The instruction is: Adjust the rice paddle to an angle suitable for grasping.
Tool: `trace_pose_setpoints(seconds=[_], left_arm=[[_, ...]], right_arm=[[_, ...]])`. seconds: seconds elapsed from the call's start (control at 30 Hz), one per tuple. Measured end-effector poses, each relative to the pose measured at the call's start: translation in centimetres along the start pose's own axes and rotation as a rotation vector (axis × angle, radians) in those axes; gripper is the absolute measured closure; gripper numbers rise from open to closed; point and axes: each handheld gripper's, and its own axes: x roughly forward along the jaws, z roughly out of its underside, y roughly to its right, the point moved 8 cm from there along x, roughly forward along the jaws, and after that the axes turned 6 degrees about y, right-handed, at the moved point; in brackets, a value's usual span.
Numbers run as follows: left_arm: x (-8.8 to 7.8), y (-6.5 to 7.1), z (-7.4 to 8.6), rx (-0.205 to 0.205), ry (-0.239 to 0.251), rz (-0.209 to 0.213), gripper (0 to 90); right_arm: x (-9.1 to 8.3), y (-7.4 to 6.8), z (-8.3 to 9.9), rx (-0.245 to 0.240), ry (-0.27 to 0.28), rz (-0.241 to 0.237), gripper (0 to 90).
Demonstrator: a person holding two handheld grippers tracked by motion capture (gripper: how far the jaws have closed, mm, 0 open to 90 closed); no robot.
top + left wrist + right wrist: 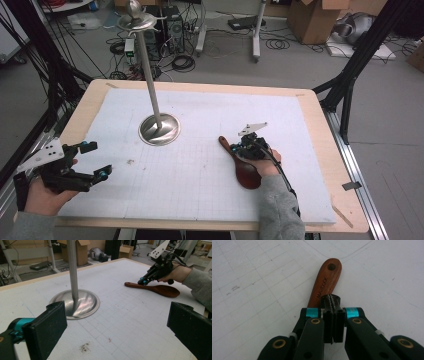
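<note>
Tabletop (320, 150): one, wooden rim, covered by a white gridded mat (210, 165); small dark smudge on the mat near the left side.
Stand (159, 129): one, round shiny metal base on the mat left of centre, upright metal pole rising from it to a fitting at the top; well apart from both grippers.
Spoon (243, 165): one, dark reddish wooden, lying flat on the mat right of centre, handle pointing away from the person, bowl toward the person's right hand (270, 162).
Spoon vs right gripper (333, 301): in the right gripper view the handle (325, 281) runs out ahead of the jaw tips and passes under them; jaws pressed together, nothing between the pads; cannot tell if the tips touch the wood.
Left gripper (100, 160): one, at the left edge of the tabletop in the person's left hand (42, 197), jaws spread wide, empty, well apart from the spoon.
Writing: handle engraved, reads roughly "MAXCOOK", small and hard to make out; round hole at the handle end.
Counts: two grippers, one spoon, one stand.
</note>
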Motion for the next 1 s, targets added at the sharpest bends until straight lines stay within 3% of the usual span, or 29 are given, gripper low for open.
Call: trace_pose_setpoints(seconds=[0.67, 1.0], left_arm=[[0.1, 0.3, -0.1, 0.012, 0.004, 0.004, 3.1], [0.0, 0.2, -0.1, 0.015, 0.005, -0.001, 3.1]], right_arm=[[0.7, -1.3, -0.6, -0.037, -0.018, -0.01, 89.8], [1.2, -2.7, -1.1, -0.072, -0.037, -0.043, 89.7]])
